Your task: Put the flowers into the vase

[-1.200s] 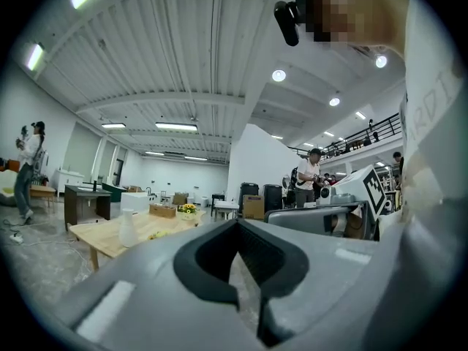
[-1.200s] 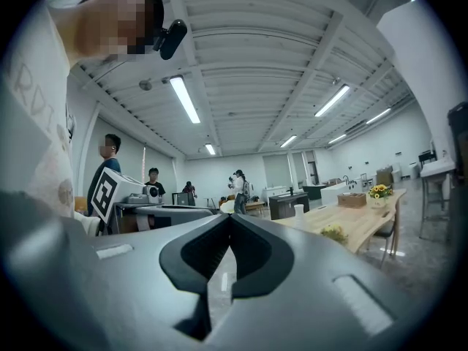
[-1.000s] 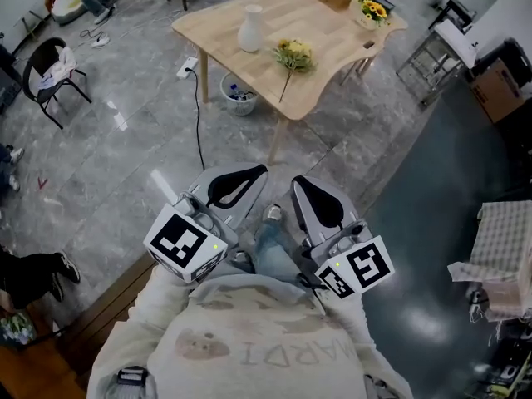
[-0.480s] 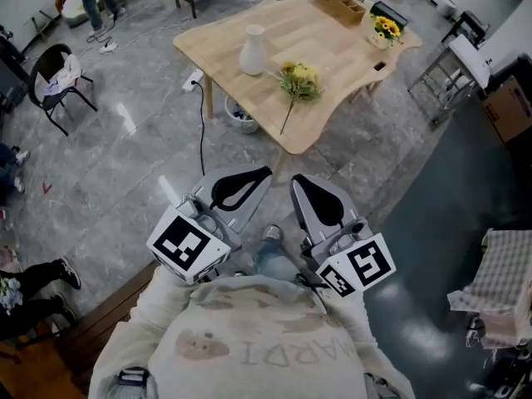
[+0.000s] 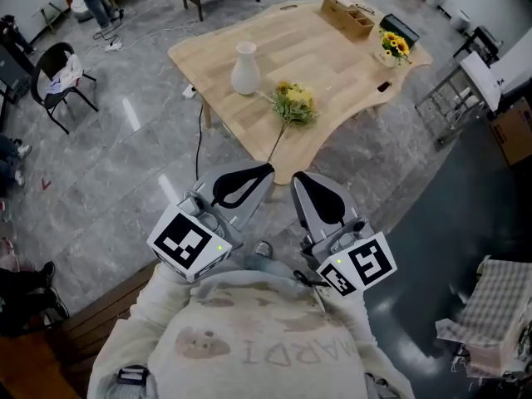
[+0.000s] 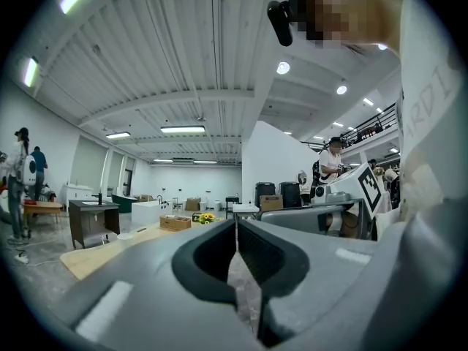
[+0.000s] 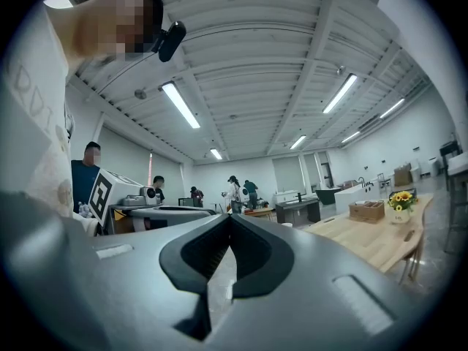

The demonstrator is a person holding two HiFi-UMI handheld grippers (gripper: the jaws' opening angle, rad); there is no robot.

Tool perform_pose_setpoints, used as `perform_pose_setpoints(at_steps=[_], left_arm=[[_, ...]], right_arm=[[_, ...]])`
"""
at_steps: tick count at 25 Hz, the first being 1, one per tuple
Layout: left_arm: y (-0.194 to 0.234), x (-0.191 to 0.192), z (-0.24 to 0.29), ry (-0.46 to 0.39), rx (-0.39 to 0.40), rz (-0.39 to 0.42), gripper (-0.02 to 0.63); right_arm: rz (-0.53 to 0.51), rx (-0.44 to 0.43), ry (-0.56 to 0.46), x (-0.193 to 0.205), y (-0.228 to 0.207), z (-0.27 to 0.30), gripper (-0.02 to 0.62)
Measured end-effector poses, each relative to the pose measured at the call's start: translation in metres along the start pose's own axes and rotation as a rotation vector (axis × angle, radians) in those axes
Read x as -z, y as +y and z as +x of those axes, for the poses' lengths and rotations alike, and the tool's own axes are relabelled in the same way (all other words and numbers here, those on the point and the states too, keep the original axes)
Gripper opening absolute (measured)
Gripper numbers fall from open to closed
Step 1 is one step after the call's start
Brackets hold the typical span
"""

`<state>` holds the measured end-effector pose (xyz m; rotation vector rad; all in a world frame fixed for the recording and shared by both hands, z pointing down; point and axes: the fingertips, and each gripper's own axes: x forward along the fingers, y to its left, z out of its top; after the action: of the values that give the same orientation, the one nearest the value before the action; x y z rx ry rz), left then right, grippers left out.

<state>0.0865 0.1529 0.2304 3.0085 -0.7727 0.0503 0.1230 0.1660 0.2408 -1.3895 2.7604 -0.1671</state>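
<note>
In the upper middle of the frame, the pale wooden table (image 5: 332,65) sits nearer than a second ago, so I am closing in. Low centre, my left gripper (image 5: 266,169) and right gripper (image 5: 297,176) are closed, empty. The white ceramic vase (image 5: 244,70) stands just left of the lying yellow flower bunch (image 5: 293,103); the approach looks unobstructed.

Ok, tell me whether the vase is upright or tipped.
Upright: the vase stands on the table, neck up; the flowers lie beside it.
</note>
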Motion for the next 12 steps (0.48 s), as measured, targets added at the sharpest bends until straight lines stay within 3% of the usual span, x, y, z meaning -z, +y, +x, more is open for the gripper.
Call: perform_pose_setpoints(at_steps=[12], left_arm=[[0.038, 0.01, 0.045, 0.029, -0.029, -0.009, 0.005]], right_arm=[[0.049, -0.015, 0.043, 0.016, -0.055, 0.034, 0.028]])
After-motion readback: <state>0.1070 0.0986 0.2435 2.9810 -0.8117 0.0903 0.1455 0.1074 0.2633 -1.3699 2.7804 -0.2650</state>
